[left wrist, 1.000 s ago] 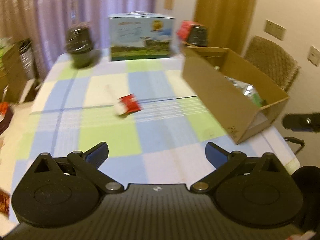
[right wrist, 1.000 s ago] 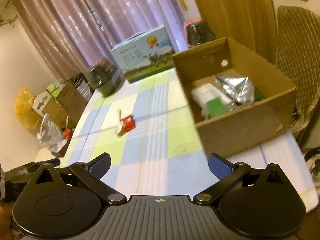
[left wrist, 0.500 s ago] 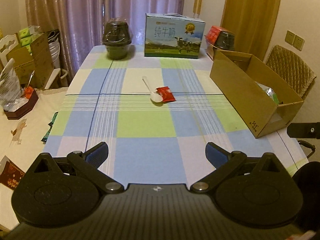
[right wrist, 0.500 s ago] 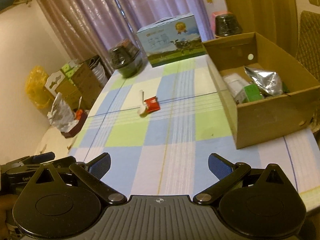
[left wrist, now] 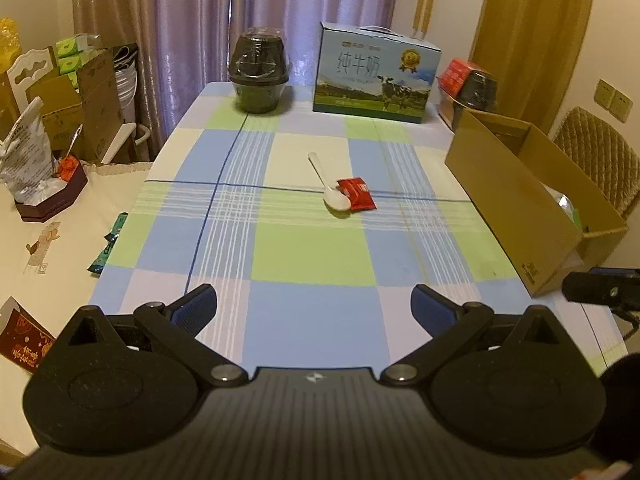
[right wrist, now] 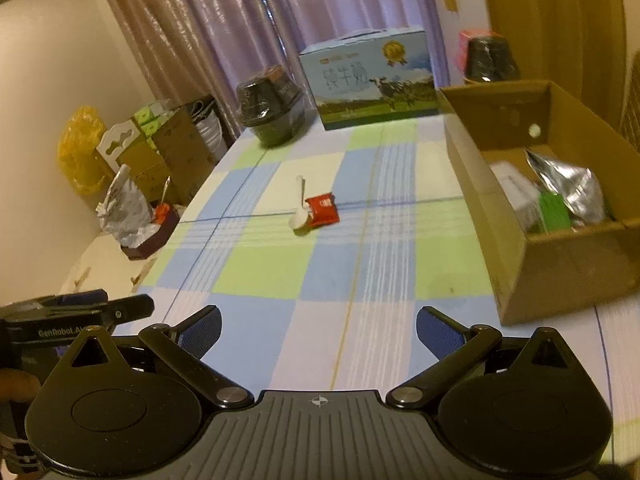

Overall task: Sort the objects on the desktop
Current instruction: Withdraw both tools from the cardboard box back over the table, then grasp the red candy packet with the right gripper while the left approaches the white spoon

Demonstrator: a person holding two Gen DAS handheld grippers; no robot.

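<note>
Both hand-held grippers, left (left wrist: 314, 306) and right (right wrist: 319, 326), gape wide, empty. A spoon (left wrist: 329, 184) touches a red packet (left wrist: 357, 194) on the tabletop (left wrist: 312, 256). The box (right wrist: 560, 264) hides part of its contents.

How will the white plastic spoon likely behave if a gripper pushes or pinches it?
The white spoon looks thin and light, so a nudge would probably slide or spin it on the tablecloth. Its bowl touches the red packet, which may shift too. The narrow, low handle probably needs a careful pinch.
</note>
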